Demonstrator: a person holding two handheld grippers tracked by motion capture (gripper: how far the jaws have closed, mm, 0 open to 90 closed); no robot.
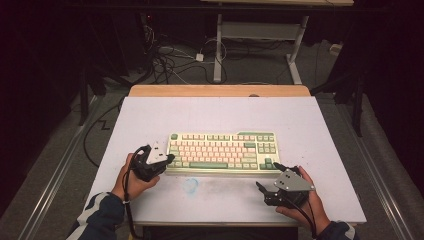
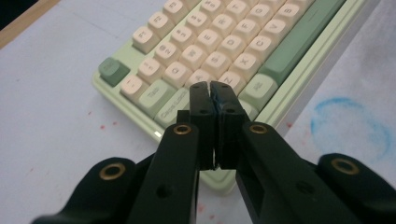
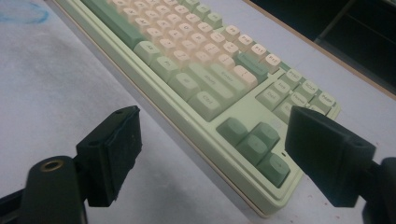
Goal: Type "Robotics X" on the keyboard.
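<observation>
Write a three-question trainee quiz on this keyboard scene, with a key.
1. True or false: the left gripper has its jaws shut with nothing between them.
2. Which end of the keyboard is the right gripper near? A) the arrow-key end B) the Caps Lock end
3. What colour is the smudged ring on the table, in front of the keyboard?

Key: 1 true; 2 A; 3 blue.

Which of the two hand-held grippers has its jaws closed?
The left hand-held gripper, at the keyboard's left end: its jaws are pressed together with nothing between them. The right hand-held gripper, near the arrow keys, has its jaws wide apart.
</observation>
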